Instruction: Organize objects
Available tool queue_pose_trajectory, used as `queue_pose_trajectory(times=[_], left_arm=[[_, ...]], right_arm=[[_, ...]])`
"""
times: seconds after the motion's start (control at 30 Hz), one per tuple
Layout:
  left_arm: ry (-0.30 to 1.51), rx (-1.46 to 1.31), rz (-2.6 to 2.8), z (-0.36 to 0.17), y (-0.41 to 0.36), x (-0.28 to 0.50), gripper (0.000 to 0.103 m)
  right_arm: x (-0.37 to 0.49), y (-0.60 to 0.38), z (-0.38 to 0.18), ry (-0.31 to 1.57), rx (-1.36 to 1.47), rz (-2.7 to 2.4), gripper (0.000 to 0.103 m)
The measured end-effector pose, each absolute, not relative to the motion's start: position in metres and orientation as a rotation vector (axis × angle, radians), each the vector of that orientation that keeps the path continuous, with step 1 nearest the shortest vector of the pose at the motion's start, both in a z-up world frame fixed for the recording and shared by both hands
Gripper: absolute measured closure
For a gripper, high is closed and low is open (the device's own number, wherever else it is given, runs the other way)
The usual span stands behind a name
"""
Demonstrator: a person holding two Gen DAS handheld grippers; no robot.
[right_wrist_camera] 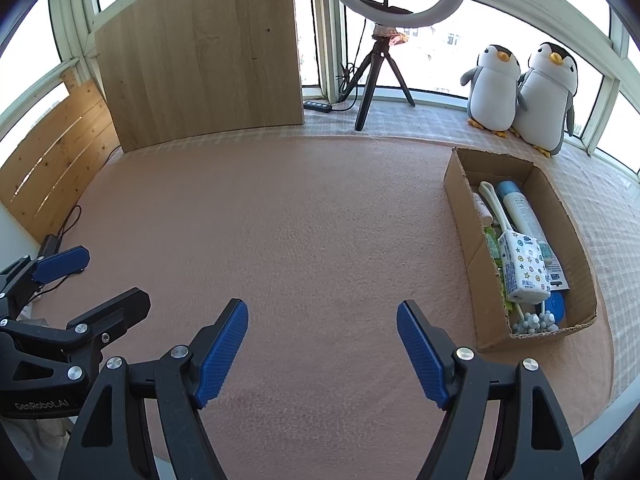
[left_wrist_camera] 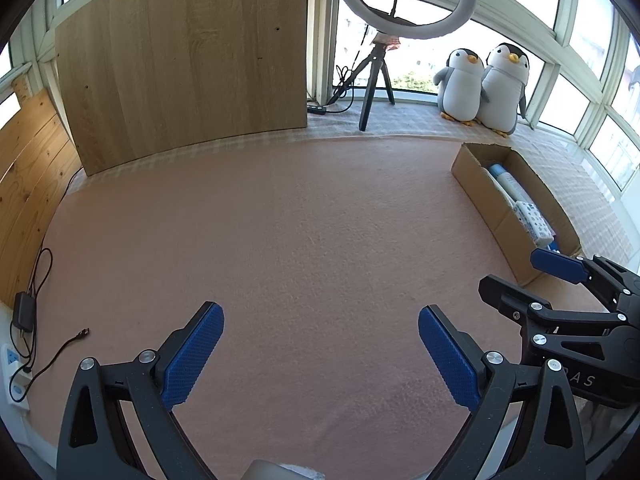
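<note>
My cardboard box (right_wrist_camera: 464, 216) lies ahead-right of my empty, wide-open right gripper (right_wrist_camera: 322, 354), lengthwise away from me, nearer than my open left gripper (left_wrist_camera: 320, 360).

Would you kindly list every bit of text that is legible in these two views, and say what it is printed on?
"GenRobot.AI": on the body of the left gripper, seen in the right wrist view.
"AS": tail of a cut-off word on the right gripper.
Print on the tissue pack and spray bottle in the cardboard box: too small to read.

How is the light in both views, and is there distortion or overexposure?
Left wrist view: windows blown out white, penguins backlit, board edges bowed by fisheye. Right wrist view: same white windows, box evenly lit and sharp, dark corners.
</note>
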State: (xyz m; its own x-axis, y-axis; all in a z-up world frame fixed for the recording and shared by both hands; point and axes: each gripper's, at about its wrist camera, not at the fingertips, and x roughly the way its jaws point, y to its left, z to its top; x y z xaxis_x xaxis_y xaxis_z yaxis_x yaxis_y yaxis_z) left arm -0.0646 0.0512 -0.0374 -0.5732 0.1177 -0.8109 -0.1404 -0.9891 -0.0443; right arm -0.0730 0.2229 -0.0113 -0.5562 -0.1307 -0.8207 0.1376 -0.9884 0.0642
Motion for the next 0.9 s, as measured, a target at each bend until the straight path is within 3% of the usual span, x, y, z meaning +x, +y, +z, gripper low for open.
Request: queue_pose_trajectory(times=[0.9], left_arm=[[0.043, -1.383, 2.661, -0.0428, 0.0513, -0.0680, 0.003]], right_arm=[[-0.0777, 0.2243, -0.0204, 0.018, 1.440, -2.621, 0.029]])
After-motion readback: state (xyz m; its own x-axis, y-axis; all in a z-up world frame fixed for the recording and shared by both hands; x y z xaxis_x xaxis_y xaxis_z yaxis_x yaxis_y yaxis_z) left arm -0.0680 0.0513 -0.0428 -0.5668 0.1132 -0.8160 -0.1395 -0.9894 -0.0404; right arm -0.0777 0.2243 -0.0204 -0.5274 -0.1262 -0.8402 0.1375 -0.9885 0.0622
